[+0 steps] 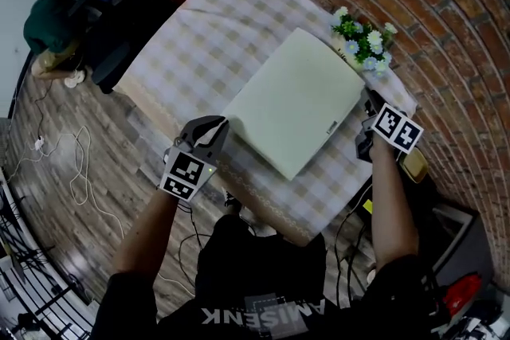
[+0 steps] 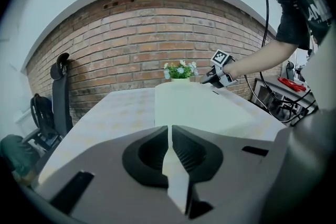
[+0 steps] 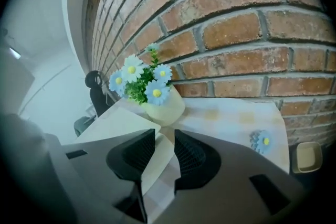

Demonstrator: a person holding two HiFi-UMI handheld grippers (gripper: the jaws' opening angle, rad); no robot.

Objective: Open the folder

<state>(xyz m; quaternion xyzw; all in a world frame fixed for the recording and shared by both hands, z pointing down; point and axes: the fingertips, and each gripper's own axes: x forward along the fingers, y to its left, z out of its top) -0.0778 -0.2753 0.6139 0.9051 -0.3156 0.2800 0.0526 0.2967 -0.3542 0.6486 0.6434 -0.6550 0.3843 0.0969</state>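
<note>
Leftmost, the left gripper (image 1: 212,127) sits at the near left corner of the folder (image 1: 295,103), and its own view shows it pinched nearly shut on a thin pale edge of the cover. The folder lies closed and flat across the middle of the checked tabletop (image 1: 207,28). It looks light, with stiff, smooth board covers that would likely slip under a loose pinch. The best hold is probably the top cover alone, at a free corner away from the spine. At the far right corner, the right gripper (image 1: 369,117) is likewise clamped narrowly on a pale corner of the folder. Just beyond it stands a flower pot (image 1: 362,44), near enough to be knocked as the cover swings.
</note>
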